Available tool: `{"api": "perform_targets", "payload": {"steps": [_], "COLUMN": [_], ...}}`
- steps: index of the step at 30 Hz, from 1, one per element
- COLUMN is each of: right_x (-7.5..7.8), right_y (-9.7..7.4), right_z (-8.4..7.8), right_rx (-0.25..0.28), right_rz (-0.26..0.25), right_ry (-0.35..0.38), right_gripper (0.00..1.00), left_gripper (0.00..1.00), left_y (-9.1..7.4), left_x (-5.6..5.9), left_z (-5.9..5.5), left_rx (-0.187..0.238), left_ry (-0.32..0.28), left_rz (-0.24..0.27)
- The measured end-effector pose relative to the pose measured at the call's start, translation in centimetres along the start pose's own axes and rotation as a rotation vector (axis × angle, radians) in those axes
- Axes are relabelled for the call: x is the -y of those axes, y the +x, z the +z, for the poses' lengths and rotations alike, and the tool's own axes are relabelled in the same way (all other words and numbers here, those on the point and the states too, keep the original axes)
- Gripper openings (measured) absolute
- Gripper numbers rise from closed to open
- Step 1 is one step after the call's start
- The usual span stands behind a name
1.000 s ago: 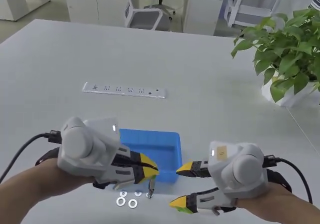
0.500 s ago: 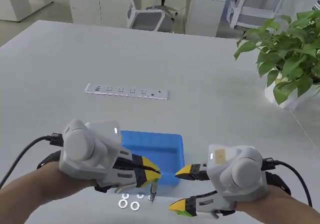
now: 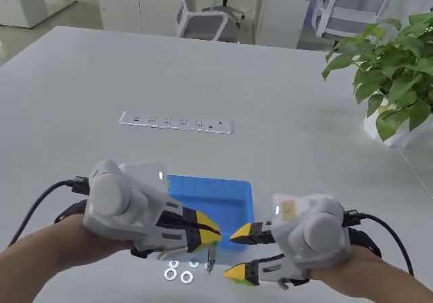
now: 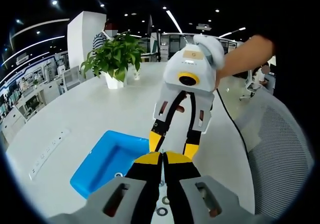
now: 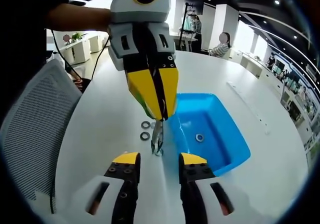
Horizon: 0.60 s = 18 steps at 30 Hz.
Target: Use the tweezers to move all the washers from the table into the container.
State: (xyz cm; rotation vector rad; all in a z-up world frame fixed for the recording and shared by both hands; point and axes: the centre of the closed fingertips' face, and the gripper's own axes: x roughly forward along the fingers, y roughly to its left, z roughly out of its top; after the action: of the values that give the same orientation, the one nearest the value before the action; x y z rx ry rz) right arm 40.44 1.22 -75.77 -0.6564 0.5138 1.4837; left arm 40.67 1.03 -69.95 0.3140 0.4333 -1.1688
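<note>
Pointing tips-down: tweezers (image 5: 158,139), near upright.

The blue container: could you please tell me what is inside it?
One washer lies on the floor of the blue container; the rest of the floor in view is bare. The left claw covers part of one edge, which cannot be checked.

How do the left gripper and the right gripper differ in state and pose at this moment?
The left gripper is shut on the tweezers; the right gripper is open and holds nothing. The left gripper aims the tweezers down at the washers on the table; the right gripper's jaws point sideways toward the tweezers. Both hover at the near edge of the blue container, facing each other.
</note>
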Motion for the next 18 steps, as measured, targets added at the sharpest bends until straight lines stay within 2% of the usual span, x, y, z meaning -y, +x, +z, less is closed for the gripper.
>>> {"api": "perform_targets", "payload": {"steps": [7, 11, 18], "right_x": [-0.2, -0.4, -0.5], "right_y": [1.1, 1.7, 2.7], "right_z": [0.3, 0.4, 0.5], "right_rx": [-0.009, -0.023, -0.040], "right_rz": [0.047, 0.077, 0.111], "right_ry": [-0.037, -0.078, -0.124], "right_gripper": [0.25, 0.19, 0.14], "left_gripper": [0.05, 0.05, 0.05], "left_y": [0.0, 0.1, 0.2], "left_x": [0.1, 0.2, 0.2], "left_z": [0.0, 0.1, 0.1], "left_rx": [0.001, -0.004, -0.009], "left_ry": [-0.002, 0.005, 0.009], "left_rz": [-0.011, -0.020, -0.025]}}
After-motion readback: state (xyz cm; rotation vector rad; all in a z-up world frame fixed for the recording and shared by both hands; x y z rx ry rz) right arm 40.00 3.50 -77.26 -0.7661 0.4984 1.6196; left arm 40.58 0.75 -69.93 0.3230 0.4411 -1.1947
